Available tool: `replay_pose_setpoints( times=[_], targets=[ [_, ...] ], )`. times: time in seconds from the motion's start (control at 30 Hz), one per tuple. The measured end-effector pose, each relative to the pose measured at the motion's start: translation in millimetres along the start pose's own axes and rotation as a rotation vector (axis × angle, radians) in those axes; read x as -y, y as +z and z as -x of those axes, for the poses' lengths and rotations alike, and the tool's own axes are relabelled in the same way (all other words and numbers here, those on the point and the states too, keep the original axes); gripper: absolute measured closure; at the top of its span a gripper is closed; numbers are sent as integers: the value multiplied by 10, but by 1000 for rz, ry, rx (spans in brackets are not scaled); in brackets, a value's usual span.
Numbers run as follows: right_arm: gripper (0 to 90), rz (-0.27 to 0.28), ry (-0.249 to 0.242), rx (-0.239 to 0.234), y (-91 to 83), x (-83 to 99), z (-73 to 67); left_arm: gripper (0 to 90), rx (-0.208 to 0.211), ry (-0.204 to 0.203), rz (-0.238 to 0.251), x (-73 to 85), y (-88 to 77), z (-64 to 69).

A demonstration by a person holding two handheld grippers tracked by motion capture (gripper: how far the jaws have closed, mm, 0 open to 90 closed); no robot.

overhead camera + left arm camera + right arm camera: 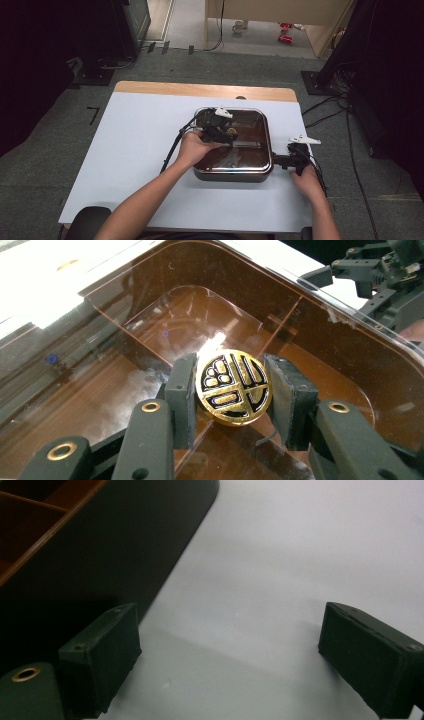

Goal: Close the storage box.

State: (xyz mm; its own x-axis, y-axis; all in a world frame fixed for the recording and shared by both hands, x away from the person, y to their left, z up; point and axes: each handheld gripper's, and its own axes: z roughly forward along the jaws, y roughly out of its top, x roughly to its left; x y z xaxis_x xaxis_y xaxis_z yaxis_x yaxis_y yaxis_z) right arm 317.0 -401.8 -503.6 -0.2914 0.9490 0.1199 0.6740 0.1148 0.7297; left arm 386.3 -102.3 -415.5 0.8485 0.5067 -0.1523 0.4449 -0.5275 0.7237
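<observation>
The brown divided tray (233,165) sits on the white counter (130,150), its compartments bare as far as I can tell through the glare. My left claw (233,390) hangs over the tray's inside, clenched on a gold-and-black round medallion (233,386) just above a divider. My right claw (227,655) rests released on open counter just beside the tray's right wall.
</observation>
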Motion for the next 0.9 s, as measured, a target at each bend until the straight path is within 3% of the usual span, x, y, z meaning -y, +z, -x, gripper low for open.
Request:
replay_pose_setpoints(
  times=[0.13,0.7,0.9],
  targets=[
    [94,0,0,1,0,0,-1,595,-8,13,-5,4,54,18],
    [94,1,-1,2,0,1,-1,584,22,1,-9,21,109,13],
    [94,0,0,2,0,0,-2,479,27,-18,48,-7,8,-35]
  ],
)
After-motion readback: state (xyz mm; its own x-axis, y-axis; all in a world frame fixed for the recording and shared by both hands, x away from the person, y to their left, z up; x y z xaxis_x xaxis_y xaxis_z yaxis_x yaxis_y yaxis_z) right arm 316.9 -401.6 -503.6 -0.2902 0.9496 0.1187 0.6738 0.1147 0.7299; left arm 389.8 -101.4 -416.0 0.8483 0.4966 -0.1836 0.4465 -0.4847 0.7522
